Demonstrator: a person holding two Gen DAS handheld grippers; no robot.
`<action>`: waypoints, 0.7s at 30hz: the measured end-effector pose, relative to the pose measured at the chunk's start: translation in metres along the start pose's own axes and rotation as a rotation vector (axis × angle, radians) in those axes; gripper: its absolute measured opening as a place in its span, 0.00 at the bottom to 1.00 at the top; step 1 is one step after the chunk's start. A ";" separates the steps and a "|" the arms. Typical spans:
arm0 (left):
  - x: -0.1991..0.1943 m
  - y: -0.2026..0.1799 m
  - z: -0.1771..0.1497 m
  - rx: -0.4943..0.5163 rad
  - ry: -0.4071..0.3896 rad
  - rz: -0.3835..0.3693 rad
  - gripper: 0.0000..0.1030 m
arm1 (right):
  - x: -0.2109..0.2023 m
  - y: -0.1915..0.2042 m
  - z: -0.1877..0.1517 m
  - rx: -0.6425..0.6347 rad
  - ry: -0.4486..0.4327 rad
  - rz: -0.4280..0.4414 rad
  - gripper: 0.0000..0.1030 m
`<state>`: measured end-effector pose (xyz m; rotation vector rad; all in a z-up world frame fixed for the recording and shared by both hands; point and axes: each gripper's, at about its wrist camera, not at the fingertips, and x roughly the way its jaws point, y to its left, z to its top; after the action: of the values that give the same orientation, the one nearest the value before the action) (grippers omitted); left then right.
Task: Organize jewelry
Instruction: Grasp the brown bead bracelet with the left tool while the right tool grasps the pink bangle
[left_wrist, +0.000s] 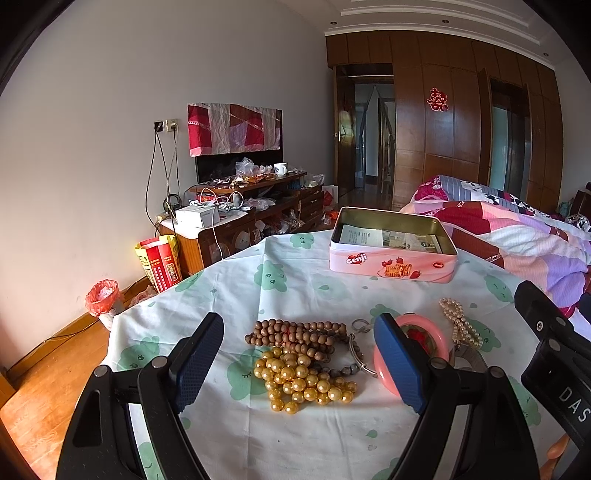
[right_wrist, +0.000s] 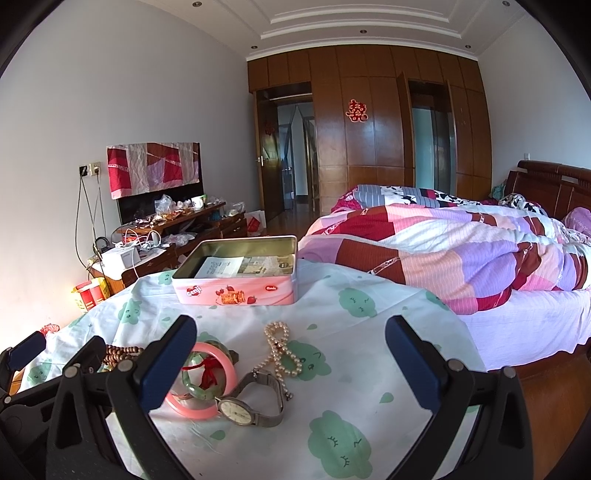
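Note:
An open pink Genji tin (left_wrist: 393, 263) with papers inside stands at the far side of the table; it also shows in the right wrist view (right_wrist: 236, 291). My left gripper (left_wrist: 299, 369) is open above a gold bead string (left_wrist: 304, 382) and a brown wooden bead string (left_wrist: 295, 334). A thin silver bangle (left_wrist: 356, 352) lies beside them. My right gripper (right_wrist: 291, 365) is open above a silver watch (right_wrist: 255, 400), a pink bangle (right_wrist: 225, 369), a green jade bangle (right_wrist: 201, 387) with red thread, and a pearl necklace (right_wrist: 282, 349). The pink bangle (left_wrist: 437, 332) and the pearls (left_wrist: 460, 323) also show in the left wrist view.
The table wears a white cloth with green cloud faces (right_wrist: 354, 302). A bed with a patchwork quilt (right_wrist: 461, 243) lies right of it. A cluttered TV cabinet (left_wrist: 255, 206), a red box (left_wrist: 160, 266) and a bin (left_wrist: 103, 299) stand at the left wall.

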<state>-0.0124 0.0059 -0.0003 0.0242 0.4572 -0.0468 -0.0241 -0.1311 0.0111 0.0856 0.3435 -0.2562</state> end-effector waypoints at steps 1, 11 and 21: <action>0.000 0.000 -0.001 -0.001 0.005 0.000 0.81 | 0.003 0.000 -0.002 0.000 0.004 -0.002 1.00; 0.020 0.015 0.000 -0.052 0.132 -0.062 0.81 | 0.025 -0.007 -0.009 0.067 0.106 0.026 1.00; 0.031 0.060 -0.006 -0.143 0.270 -0.128 0.81 | 0.039 -0.018 -0.013 0.101 0.288 0.218 0.70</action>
<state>0.0157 0.0645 -0.0190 -0.1412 0.7304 -0.1380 0.0025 -0.1563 -0.0148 0.2595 0.6037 -0.0441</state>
